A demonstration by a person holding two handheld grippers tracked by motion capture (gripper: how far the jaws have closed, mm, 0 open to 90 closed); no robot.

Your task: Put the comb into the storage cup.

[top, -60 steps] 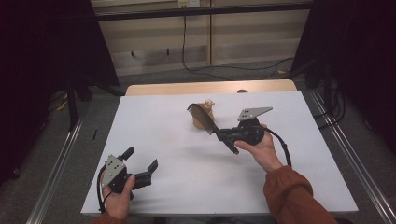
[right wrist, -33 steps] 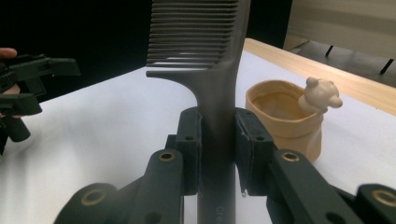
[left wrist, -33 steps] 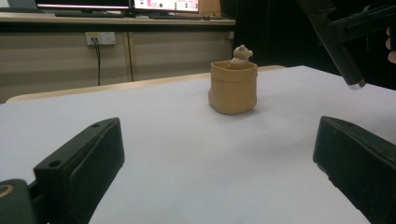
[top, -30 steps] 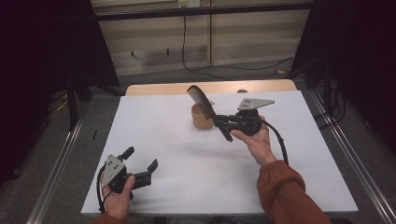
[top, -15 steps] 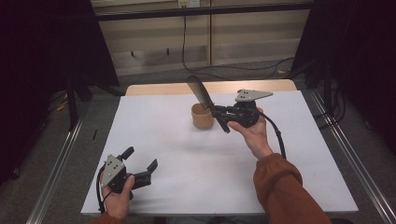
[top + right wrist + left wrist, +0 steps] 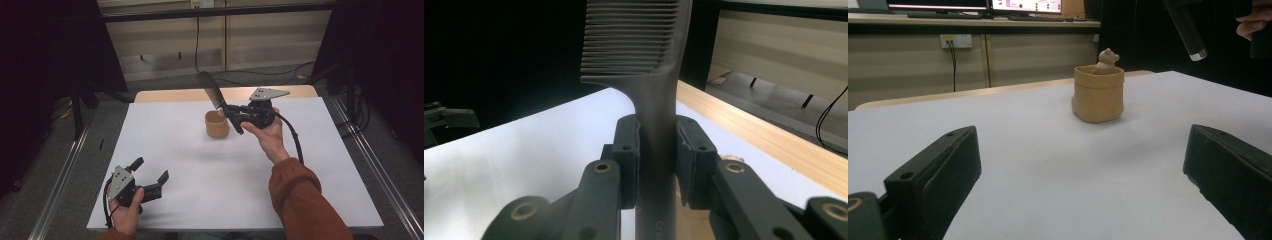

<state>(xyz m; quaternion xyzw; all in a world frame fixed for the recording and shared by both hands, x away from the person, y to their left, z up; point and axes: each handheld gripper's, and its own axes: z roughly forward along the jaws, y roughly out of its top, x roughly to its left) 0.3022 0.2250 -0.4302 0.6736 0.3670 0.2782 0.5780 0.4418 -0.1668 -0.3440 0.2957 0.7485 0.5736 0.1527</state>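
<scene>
A white table (image 6: pixel 240 190) with a pale wooden strip along its far edge stands in a dim room (dark curtains at both sides, a beige panelled wall with cables behind). On it, near the far middle, sits a tan pouch (image 6: pixel 217 124) with a small bear figure (image 6: pixel 1107 60) inside. The right gripper (image 6: pixel 235 114), held above the table just beside the pouch, has its jaws clamped on the handle of a dark comb (image 6: pixel 210 90), teeth end raised. The left gripper (image 6: pixel 149 178) rests at the near left corner, jaws apart and empty.

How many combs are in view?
1. The comb is clamped by its handle in the right gripper, raised above the cup; any inside the cup would be hidden.
</scene>
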